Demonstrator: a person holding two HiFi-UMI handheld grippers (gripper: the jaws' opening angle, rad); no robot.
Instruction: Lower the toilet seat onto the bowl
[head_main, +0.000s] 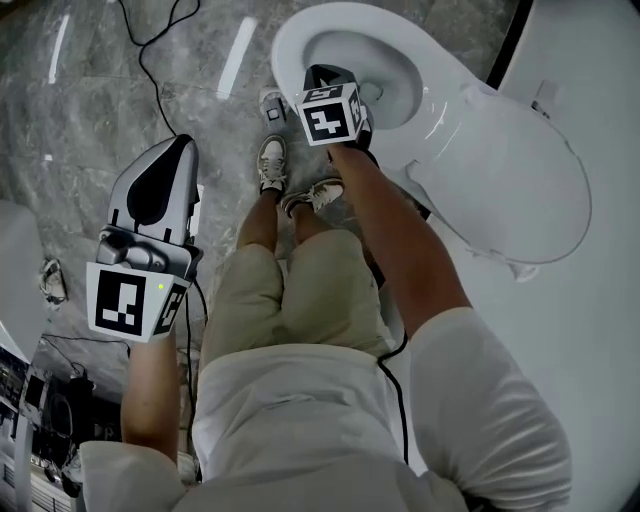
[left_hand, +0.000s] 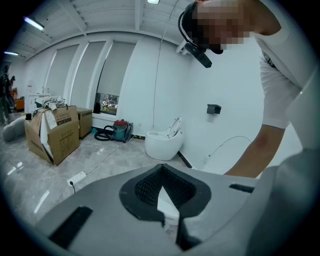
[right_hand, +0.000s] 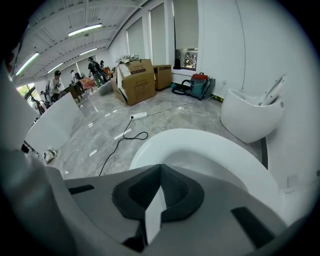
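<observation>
free: floor (head_main: 90, 100) left of bowl (head_main: 290, 45), bowl opening | blocked: raised seat (head_main: 510, 190) right of bowl, cable (head_main: 145, 70) on floor

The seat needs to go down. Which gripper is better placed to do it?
Right. The right gripper hovers over the bowl, close beside the raised seat. The left gripper hangs over the floor on the person's other side, away from both.

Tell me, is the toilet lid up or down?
Up: the lid is swung back off the bowl, whose inside shows uncovered.
</observation>
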